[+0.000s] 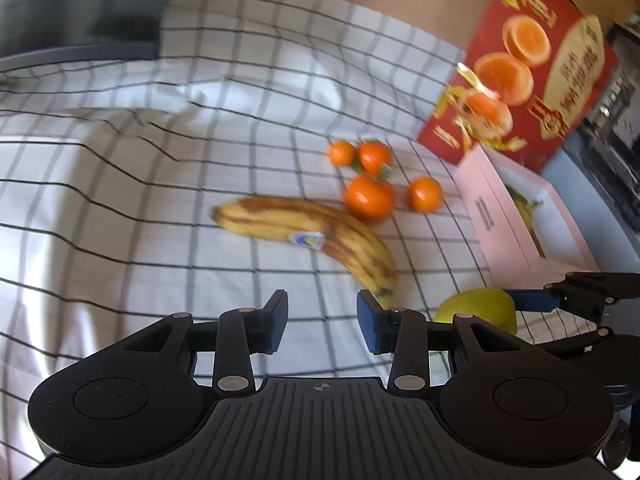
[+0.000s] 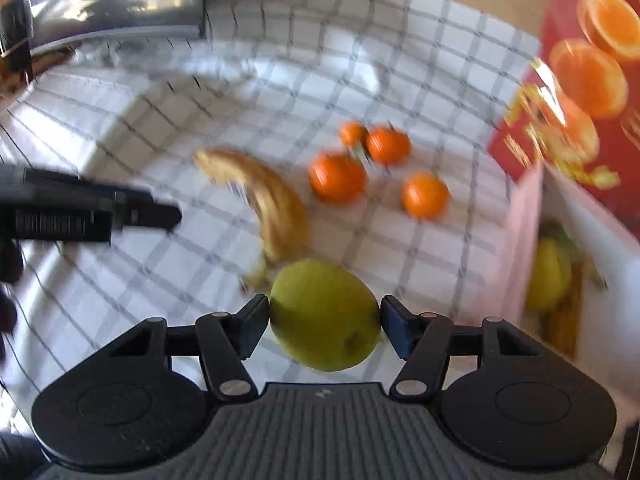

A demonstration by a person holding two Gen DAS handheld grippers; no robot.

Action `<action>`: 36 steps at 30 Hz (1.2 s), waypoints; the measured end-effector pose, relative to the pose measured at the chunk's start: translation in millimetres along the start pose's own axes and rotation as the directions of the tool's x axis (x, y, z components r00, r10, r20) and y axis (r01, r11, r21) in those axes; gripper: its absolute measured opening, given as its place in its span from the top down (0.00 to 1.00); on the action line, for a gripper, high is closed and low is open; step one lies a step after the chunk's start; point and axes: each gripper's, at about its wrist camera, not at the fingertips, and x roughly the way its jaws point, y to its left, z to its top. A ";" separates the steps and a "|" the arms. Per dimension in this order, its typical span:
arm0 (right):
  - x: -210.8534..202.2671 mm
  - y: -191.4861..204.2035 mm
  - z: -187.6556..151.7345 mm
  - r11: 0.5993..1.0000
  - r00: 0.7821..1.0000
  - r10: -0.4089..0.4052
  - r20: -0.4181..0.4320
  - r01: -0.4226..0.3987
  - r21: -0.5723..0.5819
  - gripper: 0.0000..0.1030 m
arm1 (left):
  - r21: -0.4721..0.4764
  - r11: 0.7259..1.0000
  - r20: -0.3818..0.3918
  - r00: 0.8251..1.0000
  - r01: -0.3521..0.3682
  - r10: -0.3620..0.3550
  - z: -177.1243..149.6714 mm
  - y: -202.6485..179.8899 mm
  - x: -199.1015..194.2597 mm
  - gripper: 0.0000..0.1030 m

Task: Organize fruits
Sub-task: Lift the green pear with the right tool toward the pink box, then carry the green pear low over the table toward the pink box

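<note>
My right gripper (image 2: 324,322) is shut on a green apple (image 2: 325,314) and holds it above the checked cloth (image 2: 160,140); the apple also shows in the left wrist view (image 1: 478,310). My left gripper (image 1: 322,320) is open and empty, just near the stem end of a brown-spotted banana (image 1: 312,232). Several oranges (image 1: 369,198) lie beyond the banana. A pink box (image 1: 516,216) at the right holds green and yellow fruit (image 2: 550,274).
A red carton printed with oranges (image 1: 528,64) stands behind the pink box. A dark object (image 1: 80,4) sits at the far left of the cloth. The left gripper's body (image 2: 80,216) reaches in at the left of the right wrist view.
</note>
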 end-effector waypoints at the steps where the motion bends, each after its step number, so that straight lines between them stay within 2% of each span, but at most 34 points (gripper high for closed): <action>1: -3.4 -3.7 -5.8 1.000 1.000 0.014 0.011 -0.014 0.013 0.40 | 0.009 1.000 -0.007 1.000 0.003 -0.003 -1.1 -4.6 1.8 0.59; 8: -8.6 -3.2 -24.3 0.999 0.996 0.017 0.088 -0.015 -0.029 0.40 | 0.059 0.998 -0.028 0.999 0.039 -0.037 -0.9 -35.1 4.7 0.59; 11: -9.1 -7.8 -30.3 0.999 0.993 0.035 0.112 -0.034 -0.013 0.39 | 0.085 0.996 -0.035 0.999 0.041 -0.038 2.9 -46.8 5.2 0.59; 17: -3.8 -21.1 -47.2 0.997 0.992 0.067 0.106 -0.071 0.035 0.35 | 0.140 0.988 -0.063 0.997 0.062 -0.054 7.2 -70.1 14.3 0.59; 21: -9.6 -23.3 -53.4 0.998 0.992 0.048 0.119 -0.051 0.027 0.32 | 0.121 0.992 -0.058 0.998 0.045 -0.038 9.0 -68.3 15.4 0.59; 25: -20.4 -15.1 -52.3 0.998 0.988 0.006 0.152 0.003 -0.060 0.32 | 0.071 0.997 -0.045 0.999 0.020 -0.016 10.6 -57.2 14.0 0.59; 29: -22.8 -2.1 -40.2 0.990 0.981 -0.001 0.193 0.028 -0.141 0.32 | 0.028 1.000 -0.043 0.999 0.004 -0.003 8.8 -48.1 12.0 0.59; 36: -5.8 28.9 -30.7 0.943 0.980 -0.066 0.190 0.123 -0.310 0.32 | 0.000 1.000 -0.034 0.999 0.003 -0.003 3.7 -38.3 5.6 0.59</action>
